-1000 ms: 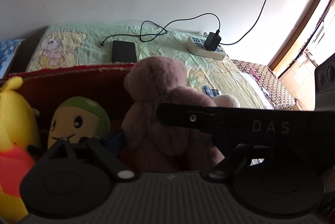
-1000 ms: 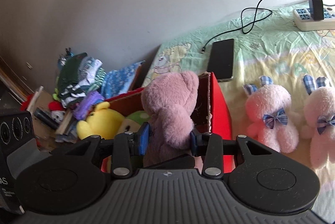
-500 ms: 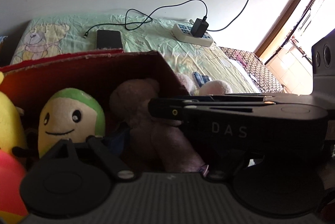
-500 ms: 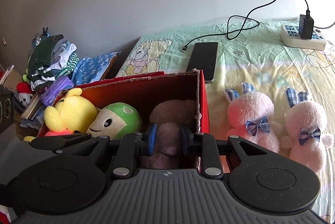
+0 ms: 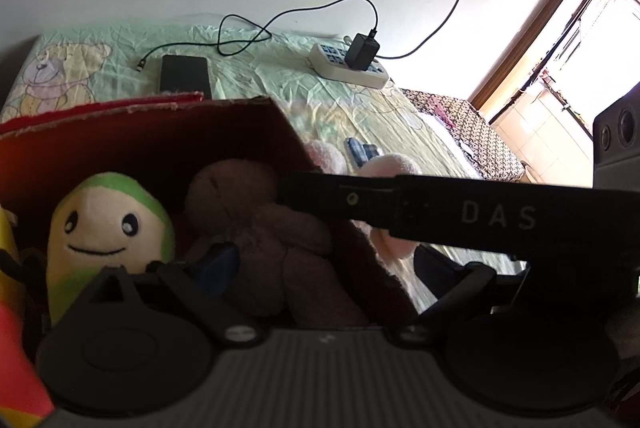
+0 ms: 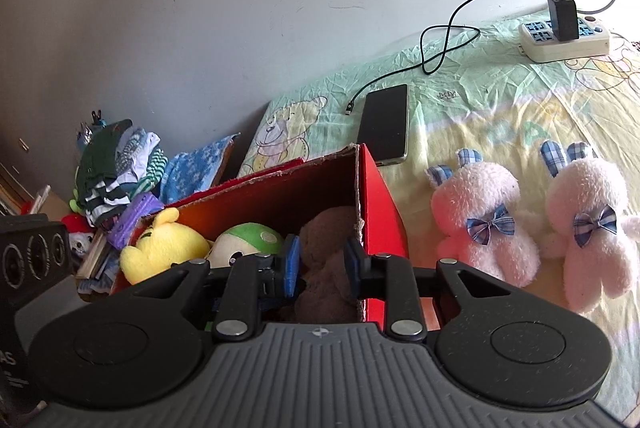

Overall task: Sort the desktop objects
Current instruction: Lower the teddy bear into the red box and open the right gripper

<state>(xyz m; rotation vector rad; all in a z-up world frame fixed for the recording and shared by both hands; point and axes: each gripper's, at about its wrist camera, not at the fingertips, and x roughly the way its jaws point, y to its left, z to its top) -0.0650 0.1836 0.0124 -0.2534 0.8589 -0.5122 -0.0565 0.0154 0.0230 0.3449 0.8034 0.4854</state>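
Bear (image 6: 326, 260) upright (in box (image 6: 376, 204)), head topmost.

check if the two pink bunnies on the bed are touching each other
Touching. In the right wrist view the left pink bunny and the right pink bunny lie side by side, their fur meeting low between them with no sheet showing there.

The box (image 6: 376, 196) was crowded: yellow toy (image 6: 160, 248), green toy (image 6: 248, 240) and bear (image 6: 324, 248) filled its floor. Bare bed (image 6: 500, 108) lay open between the phone (image 6: 386, 120), the rabbits (image 6: 484, 224) and the power strip (image 6: 564, 36).
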